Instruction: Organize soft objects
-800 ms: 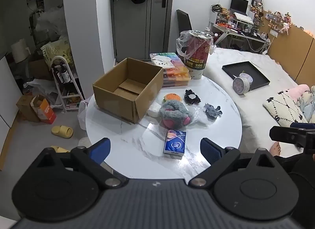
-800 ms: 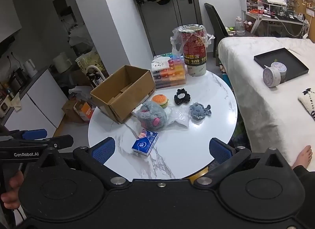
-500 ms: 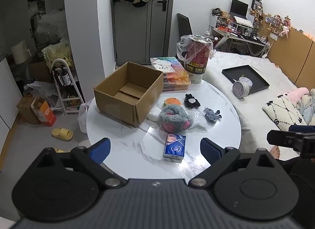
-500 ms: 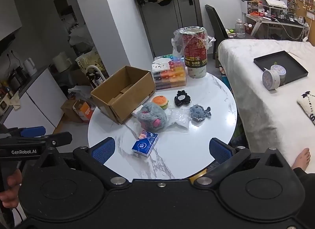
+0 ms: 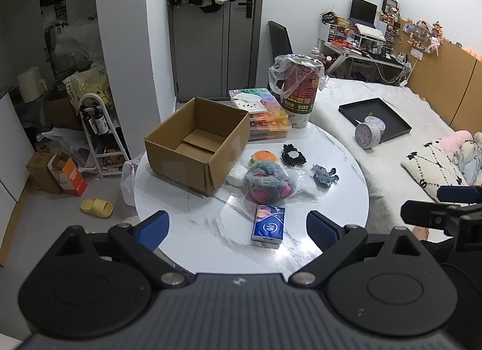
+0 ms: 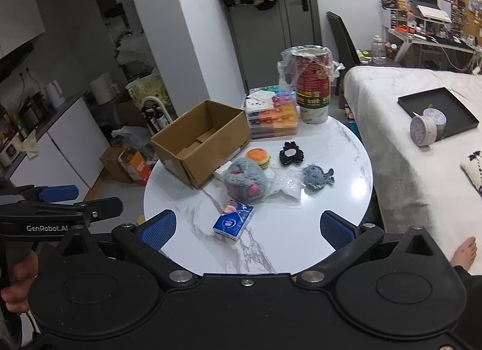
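Note:
On the round white marble table [image 5: 346,187] lie a grey and pink plush [image 5: 268,181], a burger plush [image 5: 262,156], a black soft toy [image 5: 292,155], a small grey octopus plush [image 5: 323,174] and a blue tissue pack [image 5: 268,226]. An open empty cardboard box [image 5: 195,145] stands at the table's left. My left gripper [image 5: 238,226] is open and empty, held back above the near table edge. My right gripper [image 6: 247,226] is open and empty too, above the near edge. The same plush [image 6: 245,181], tissue pack [image 6: 233,220] and box [image 6: 201,139] show in the right wrist view.
A stack of coloured plastic cases [image 5: 265,112] and a red canister in plastic wrap [image 5: 298,91] stand at the table's back. A clear plastic bag [image 5: 301,181] lies among the toys. A bed [image 5: 400,145] with a black tray [image 5: 375,118] runs along the right.
Both grippers have drawn slightly back and up from the table, so the objects look a little farther off. Nothing on the table has moved.

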`<action>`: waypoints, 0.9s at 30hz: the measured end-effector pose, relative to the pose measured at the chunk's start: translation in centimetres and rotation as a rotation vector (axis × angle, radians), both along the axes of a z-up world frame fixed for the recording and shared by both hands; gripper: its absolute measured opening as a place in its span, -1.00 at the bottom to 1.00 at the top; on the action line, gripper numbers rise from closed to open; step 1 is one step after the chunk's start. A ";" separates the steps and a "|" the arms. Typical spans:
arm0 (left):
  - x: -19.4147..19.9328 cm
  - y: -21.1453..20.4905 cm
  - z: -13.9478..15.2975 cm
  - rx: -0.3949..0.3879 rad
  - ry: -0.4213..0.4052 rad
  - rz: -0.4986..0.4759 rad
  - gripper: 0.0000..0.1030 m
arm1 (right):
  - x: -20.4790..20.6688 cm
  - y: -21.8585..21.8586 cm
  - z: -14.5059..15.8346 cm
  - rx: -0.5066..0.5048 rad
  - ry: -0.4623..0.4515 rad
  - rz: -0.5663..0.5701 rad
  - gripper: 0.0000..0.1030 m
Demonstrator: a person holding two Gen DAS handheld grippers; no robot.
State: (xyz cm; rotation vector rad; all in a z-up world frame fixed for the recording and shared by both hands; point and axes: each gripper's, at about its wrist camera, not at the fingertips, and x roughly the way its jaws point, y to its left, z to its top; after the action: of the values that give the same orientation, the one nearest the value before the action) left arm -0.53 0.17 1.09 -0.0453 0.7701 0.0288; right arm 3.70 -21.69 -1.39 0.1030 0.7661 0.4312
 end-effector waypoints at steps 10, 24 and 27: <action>0.1 -0.2 -0.1 -0.008 0.004 -0.002 0.88 | 0.0 0.3 0.0 -0.007 -0.002 0.004 1.00; 0.0 -0.1 -0.3 -0.004 0.005 0.008 0.88 | 0.2 0.1 -0.3 -0.009 0.004 -0.005 1.00; 0.0 -0.1 -0.3 -0.003 0.005 0.010 0.88 | 0.3 -0.1 -0.6 -0.025 0.001 -0.012 1.00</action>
State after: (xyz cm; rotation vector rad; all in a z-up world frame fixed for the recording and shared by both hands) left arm -0.50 0.12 0.78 -0.0518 0.7751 0.0369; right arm 4.03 -21.77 -1.99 0.0845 0.7709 0.4103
